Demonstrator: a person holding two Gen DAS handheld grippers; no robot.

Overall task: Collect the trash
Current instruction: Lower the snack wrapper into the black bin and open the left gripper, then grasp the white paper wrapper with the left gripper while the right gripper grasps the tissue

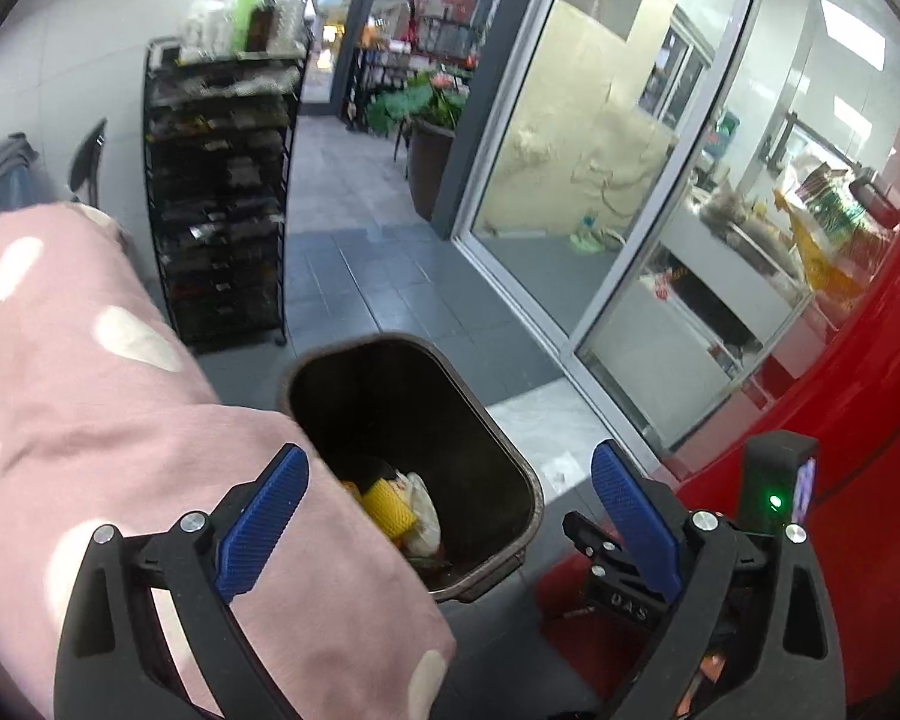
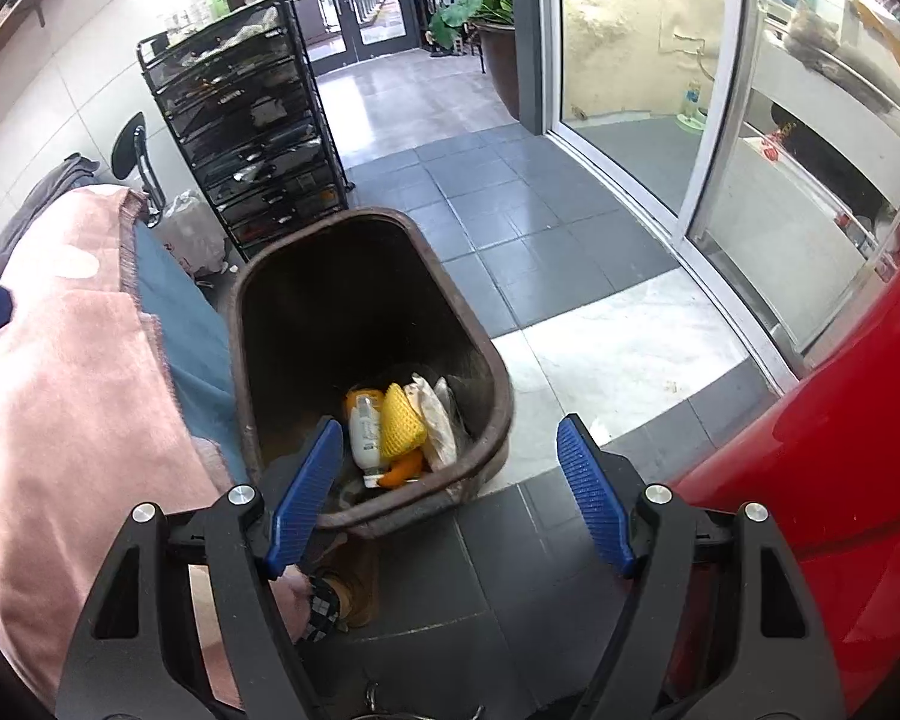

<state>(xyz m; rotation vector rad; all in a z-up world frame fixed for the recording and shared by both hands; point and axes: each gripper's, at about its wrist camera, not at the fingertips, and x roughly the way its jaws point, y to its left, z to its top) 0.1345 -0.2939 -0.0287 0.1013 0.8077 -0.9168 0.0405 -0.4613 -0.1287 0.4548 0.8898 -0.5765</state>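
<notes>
- Far left, a pink blanket (image 2: 72, 372) with pale spots covers a seat or bed, with a blue cloth (image 2: 180, 324) under its edge; it sits just beside the bin.
- Behind it, a black wire rack (image 2: 246, 138) of trays stands against the wall, well apart from both grippers.
- In the middle, a brown bin (image 2: 252, 324) stands on the grey tile floor (image 2: 510, 204). The trash lies at its bottom: a plastic bottle (image 2: 366, 426) with a white label, a yellow foam net (image 2: 401, 423), crumpled pale wrappers (image 2: 435, 420) and an orange scrap (image 2: 405, 468), all touching in one heap.
- The left gripper (image 1: 450, 516) hangs over the bin's near rim with its blue fingers (image 1: 264, 525) wide apart, holding nothing.
- The right gripper (image 2: 450, 492) also hangs above the near rim, fingers spread, empty.
- Handling, as a judgement: everything looks light. The bottle is probably smooth and slippery, best taken across its body. The foam net is soft and will squash, so a pinch through its middle should do. The wrappers are limp; grab a bunched fold, not a flat edge.
- On the right, a glass door (image 2: 642, 78) and a glossy red surface (image 2: 840, 450) close off that side.
</notes>
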